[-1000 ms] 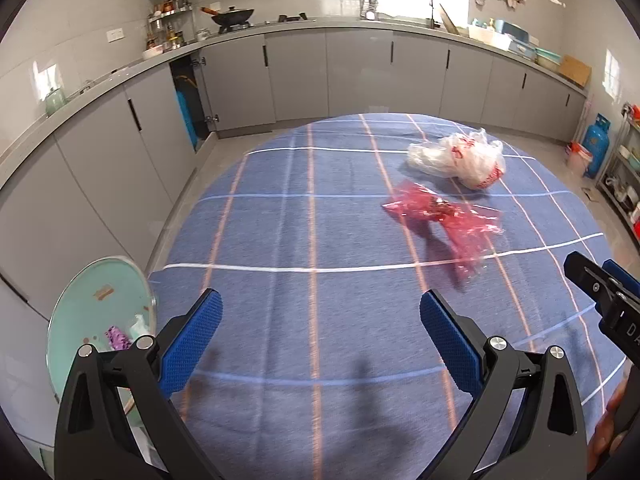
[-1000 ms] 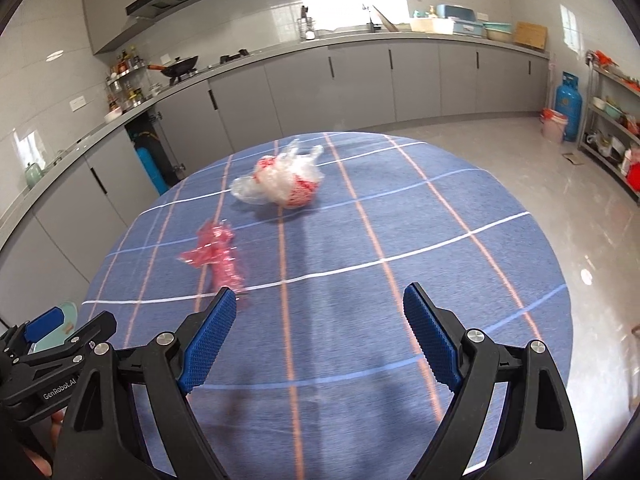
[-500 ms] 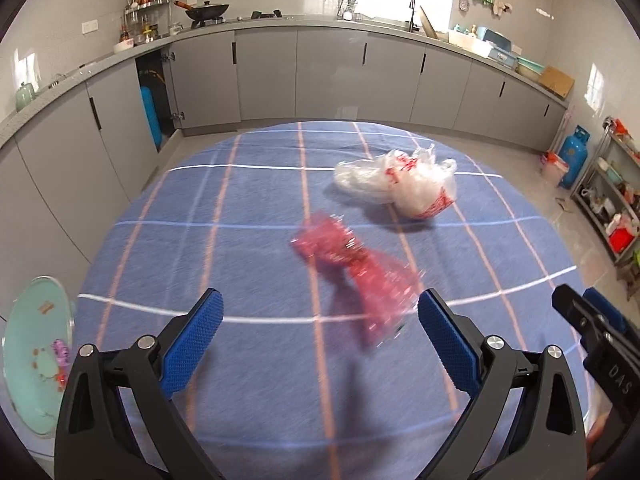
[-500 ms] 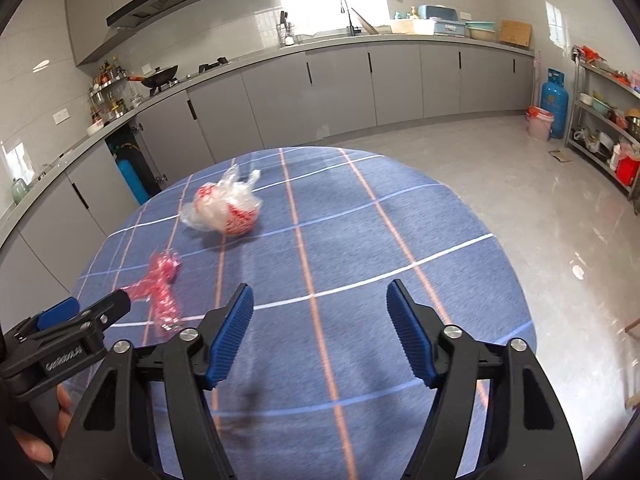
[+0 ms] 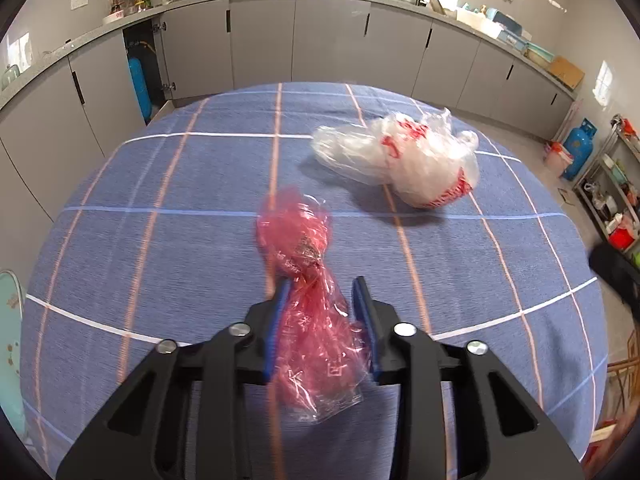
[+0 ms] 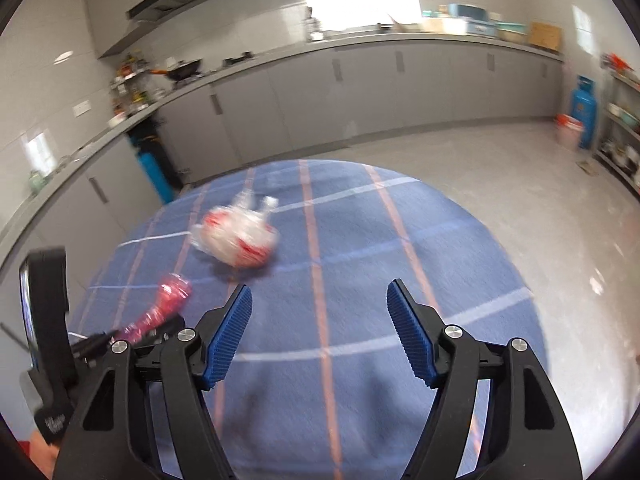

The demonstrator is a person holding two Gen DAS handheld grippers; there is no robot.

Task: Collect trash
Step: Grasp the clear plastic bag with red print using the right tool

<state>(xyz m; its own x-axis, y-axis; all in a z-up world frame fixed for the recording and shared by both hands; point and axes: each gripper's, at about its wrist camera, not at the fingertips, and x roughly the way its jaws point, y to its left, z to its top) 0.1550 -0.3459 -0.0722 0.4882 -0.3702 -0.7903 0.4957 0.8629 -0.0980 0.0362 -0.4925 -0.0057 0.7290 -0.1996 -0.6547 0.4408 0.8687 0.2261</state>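
My left gripper [image 5: 322, 292] is shut on a crumpled red plastic wrapper [image 5: 308, 300]; the wrapper's far end sticks out past the fingertips over the blue checked tablecloth [image 5: 160, 208]. The wrapper also shows in the right wrist view [image 6: 160, 312], held in the left gripper at the lower left. A clear plastic bag with red print [image 5: 404, 160] lies further back on the table, also in the right wrist view [image 6: 236, 240]. My right gripper [image 6: 320, 312] is open and empty above the near part of the table.
A pale green bin [image 5: 8, 344] stands on the floor at the table's left edge. Grey kitchen cabinets [image 5: 320, 40] run along the back. A blue gas cylinder [image 5: 576, 152] and a shelf rack stand at the right.
My left gripper moved forward over the red wrapper and closed on it. My right gripper has swung up and to the right, staying open.
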